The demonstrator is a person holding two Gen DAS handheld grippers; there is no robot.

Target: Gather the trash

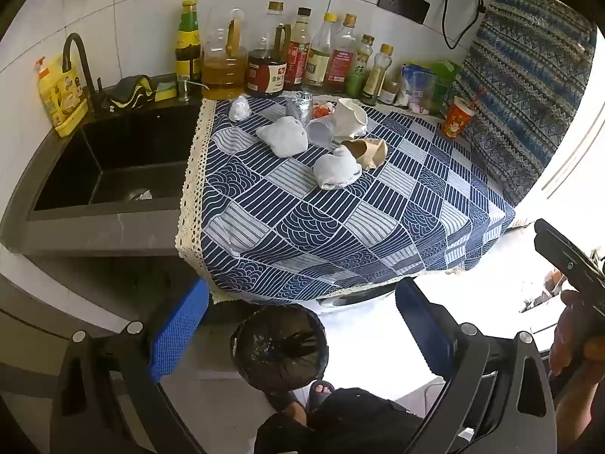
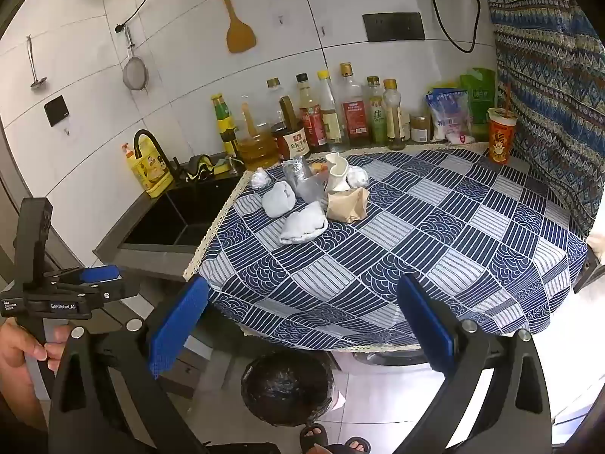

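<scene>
Trash point(image 1: 321, 140) lies bunched near the back of a counter spread with a blue-and-white patterned cloth point(image 1: 340, 227): two crumpled white wads sit nearest the front, the bigger wad point(image 1: 283, 136) to the left and the smaller wad point(image 1: 336, 168) just beside a squashed brown paper cup point(image 1: 368, 153). Behind them are a crushed white cup point(image 1: 349, 117), a clear plastic cup point(image 1: 321, 132) on its side, a scrunched foil piece point(image 1: 298, 104) and a small tied plastic bag point(image 1: 240, 108). Seen from the right wrist, the same heap point(image 2: 314, 196) sits well apart from both grippers. A round bin point(image 1: 280, 346) lined with a black bag stands on the floor just below the cloth's front edge, and the person's sandalled foot is next to it. The left gripper point(image 1: 302, 333) hangs low in front of the counter with its blue pads spread wide and nothing between them. The right gripper point(image 2: 302, 325) is likewise spread wide and empty, above the bin point(image 2: 287, 387). A row of sauce and oil bottles point(image 1: 287, 56) lines the tiled wall, a red paper cup point(image 1: 457, 117) with a straw stands at the right, and a dark sink point(image 1: 109, 162) with a black tap lies to the left of the cloth.
</scene>
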